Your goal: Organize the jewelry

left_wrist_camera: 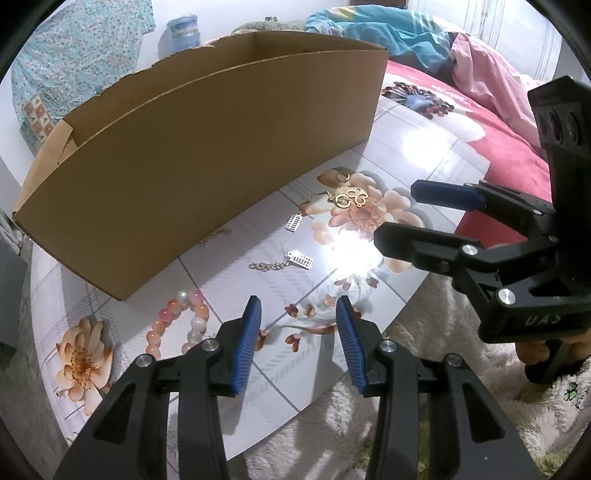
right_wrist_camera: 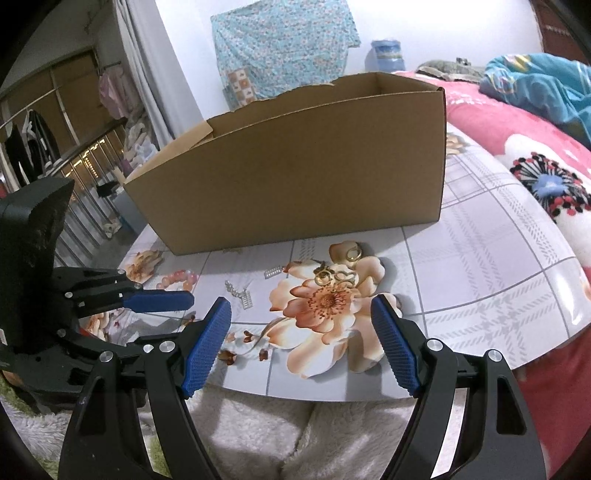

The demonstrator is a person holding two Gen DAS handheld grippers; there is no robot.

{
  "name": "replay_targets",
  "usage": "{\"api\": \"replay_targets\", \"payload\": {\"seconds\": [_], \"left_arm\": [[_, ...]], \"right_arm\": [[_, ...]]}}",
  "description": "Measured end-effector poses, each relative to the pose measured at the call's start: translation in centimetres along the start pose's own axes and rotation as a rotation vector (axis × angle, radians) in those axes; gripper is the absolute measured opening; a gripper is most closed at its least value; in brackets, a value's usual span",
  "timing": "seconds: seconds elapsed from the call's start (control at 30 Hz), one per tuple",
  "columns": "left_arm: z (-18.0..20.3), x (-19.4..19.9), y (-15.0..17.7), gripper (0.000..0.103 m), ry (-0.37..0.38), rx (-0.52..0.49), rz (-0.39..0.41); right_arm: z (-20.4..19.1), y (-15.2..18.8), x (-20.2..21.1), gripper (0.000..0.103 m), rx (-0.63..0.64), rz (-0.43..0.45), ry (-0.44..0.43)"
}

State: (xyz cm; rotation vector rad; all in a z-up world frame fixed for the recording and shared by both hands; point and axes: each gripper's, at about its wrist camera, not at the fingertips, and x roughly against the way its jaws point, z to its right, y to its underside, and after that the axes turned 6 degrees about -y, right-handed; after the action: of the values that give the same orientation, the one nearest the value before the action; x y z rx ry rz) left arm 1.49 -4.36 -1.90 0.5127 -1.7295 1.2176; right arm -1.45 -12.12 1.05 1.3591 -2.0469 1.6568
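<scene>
Jewelry lies loose on a glossy floral board (left_wrist_camera: 406, 155) (right_wrist_camera: 480, 266) in front of an open cardboard box (left_wrist_camera: 192, 170) (right_wrist_camera: 295, 177). Gold earrings (left_wrist_camera: 349, 195) (right_wrist_camera: 334, 275) cluster on a printed flower. Two silver comb-shaped charms (left_wrist_camera: 294, 222) (right_wrist_camera: 246, 298), one on a chain (left_wrist_camera: 264, 266), rest nearer the box. A pink bead bracelet (left_wrist_camera: 177, 321) (right_wrist_camera: 175, 278) sits at the left. My left gripper (left_wrist_camera: 299, 314) hovers open over the board's near edge, nothing between its blue pads. My right gripper (right_wrist_camera: 301, 314) (left_wrist_camera: 399, 210) stands open just short of the earrings.
The board rests on a fluffy white blanket (left_wrist_camera: 424, 350) (right_wrist_camera: 258, 424) over a bed. A red floral bedspread (left_wrist_camera: 480, 122) (right_wrist_camera: 535, 166) and bunched blue and pink bedding (left_wrist_camera: 388, 33) lie at the right. A blue canister (right_wrist_camera: 386, 55) stands behind the box.
</scene>
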Motion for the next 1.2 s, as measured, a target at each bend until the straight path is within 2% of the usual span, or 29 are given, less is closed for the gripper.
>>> {"api": "replay_targets", "payload": {"seconds": [0.47,0.7,0.9,1.2], "left_arm": [[0.2,0.0,0.1,0.041,0.011,0.000,-0.001],[0.3,0.0,0.2,0.041,0.081,0.028,0.013],[-0.2,-0.4,-0.2,0.041,0.104,0.058,0.022],[-1.4,-2.3,-1.8,0.041,0.147,0.112,0.021]], "right_arm": [[-0.2,0.0,0.1,0.074,0.008,0.006,-0.003],[0.1,0.2,1.0,0.074,0.014,0.031,0.006],[0.6,0.3,1.2,0.070,-0.001,0.040,0.003],[0.2,0.1,0.6,0.069,0.006,0.022,0.020]]}}
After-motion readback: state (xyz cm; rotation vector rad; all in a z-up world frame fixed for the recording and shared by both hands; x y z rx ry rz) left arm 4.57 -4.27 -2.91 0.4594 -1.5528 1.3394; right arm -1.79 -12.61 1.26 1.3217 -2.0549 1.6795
